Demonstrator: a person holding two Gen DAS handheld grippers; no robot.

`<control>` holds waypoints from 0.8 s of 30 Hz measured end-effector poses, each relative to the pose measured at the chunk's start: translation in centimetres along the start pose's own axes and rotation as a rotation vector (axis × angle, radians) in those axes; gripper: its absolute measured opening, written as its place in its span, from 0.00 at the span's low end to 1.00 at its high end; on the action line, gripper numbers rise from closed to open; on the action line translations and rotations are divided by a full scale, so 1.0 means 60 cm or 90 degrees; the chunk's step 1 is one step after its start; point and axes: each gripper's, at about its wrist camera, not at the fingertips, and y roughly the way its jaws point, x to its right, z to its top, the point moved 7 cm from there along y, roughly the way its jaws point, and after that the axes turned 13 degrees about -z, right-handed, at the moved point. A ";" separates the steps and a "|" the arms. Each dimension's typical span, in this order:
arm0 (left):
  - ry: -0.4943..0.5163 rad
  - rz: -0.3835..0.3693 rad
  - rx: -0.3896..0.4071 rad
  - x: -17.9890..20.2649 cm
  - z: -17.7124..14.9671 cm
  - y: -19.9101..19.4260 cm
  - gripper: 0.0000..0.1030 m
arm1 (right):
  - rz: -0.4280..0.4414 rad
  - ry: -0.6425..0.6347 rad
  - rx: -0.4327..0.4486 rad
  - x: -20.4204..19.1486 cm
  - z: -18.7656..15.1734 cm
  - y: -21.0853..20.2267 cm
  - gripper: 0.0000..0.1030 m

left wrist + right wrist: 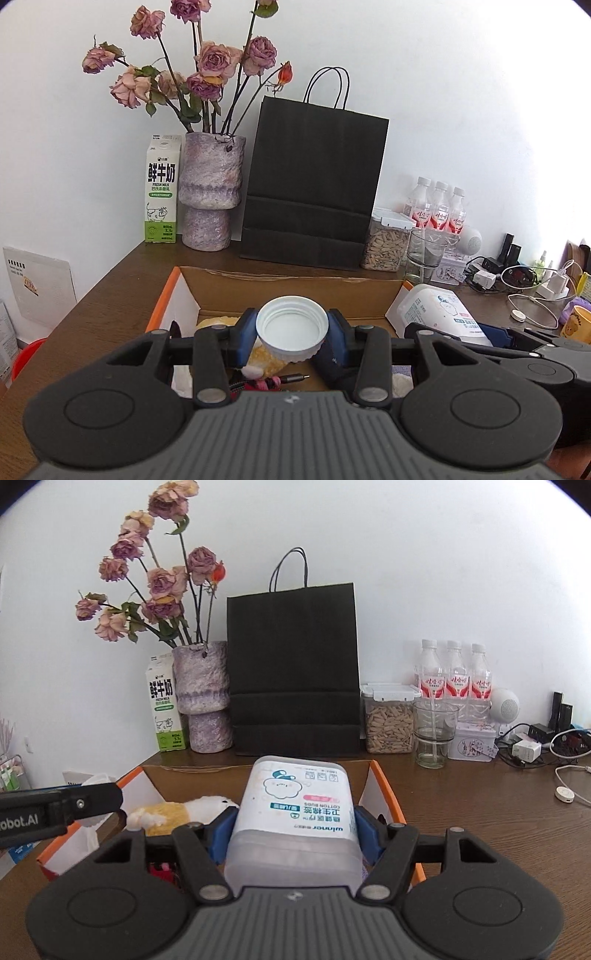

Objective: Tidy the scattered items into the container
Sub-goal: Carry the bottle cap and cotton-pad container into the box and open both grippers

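My left gripper (292, 334) is shut on a white screw cap (291, 328) and holds it, open side facing the camera, over the open cardboard box (295, 284) with orange-edged flaps. My right gripper (295, 830) is shut on a translucent cotton bud box (295, 812) with a blue and pink label, held above the same cardboard box (384, 786). In the left wrist view the cotton bud box (436, 310) and the right gripper show at the right. Inside the cardboard box lie a yellow and white plush toy (173, 812), a cable (291, 378) and something pink.
At the back of the wooden table (480, 812) stand a milk carton (161, 188), a vase of dried roses (212, 192), a black paper bag (312, 184), a seed jar (389, 720), a glass (434, 734), three bottles (454, 675), and chargers and cables (535, 746) at the right.
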 end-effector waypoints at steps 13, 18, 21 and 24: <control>-0.004 -0.001 -0.076 -0.019 -0.041 0.104 0.40 | -0.003 -0.026 -0.036 -0.004 -0.032 0.058 0.41; 0.000 0.007 -0.078 -0.021 -0.046 0.101 0.40 | 0.007 -0.029 -0.026 -0.008 -0.033 0.042 0.68; 0.003 0.034 -0.071 -0.026 -0.047 0.090 0.67 | 0.001 -0.035 -0.002 -0.008 -0.032 0.026 0.79; -0.002 0.075 -0.037 -0.042 -0.038 0.069 1.00 | 0.003 -0.014 0.014 0.003 -0.025 0.011 0.88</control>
